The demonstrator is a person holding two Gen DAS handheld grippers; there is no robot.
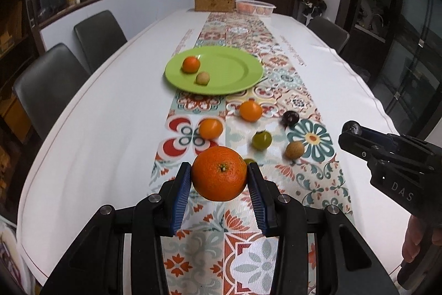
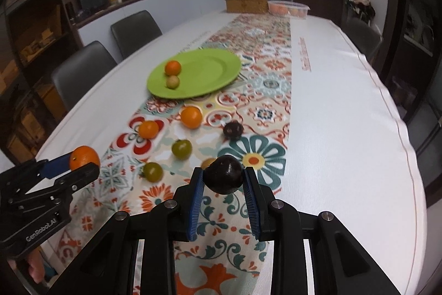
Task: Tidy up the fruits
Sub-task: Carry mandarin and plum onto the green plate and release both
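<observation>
My left gripper (image 1: 219, 174) is shut on a large orange (image 1: 219, 176) and holds it above the patterned runner; from the right wrist view that orange (image 2: 83, 159) shows at the left. My right gripper (image 2: 223, 180) is shut on a dark purple fruit (image 2: 223, 177), also lifted off the cloth. A green plate (image 1: 234, 68) lies further up the runner with a small orange (image 1: 191, 64) and a pale round fruit (image 1: 202, 78) on it. Two orange fruits (image 1: 250, 111) (image 1: 210, 128), a green fruit (image 1: 261, 140), a brown one (image 1: 294, 150) and a dark one (image 1: 290, 118) lie loose between me and the plate.
The long white table (image 1: 96, 129) carries a patterned runner (image 1: 248, 239). At its far end stand a woven box (image 1: 214, 4) and a white basket (image 1: 255, 7). Grey chairs (image 1: 47, 82) line the left side, another chair (image 1: 327, 32) stands at the right.
</observation>
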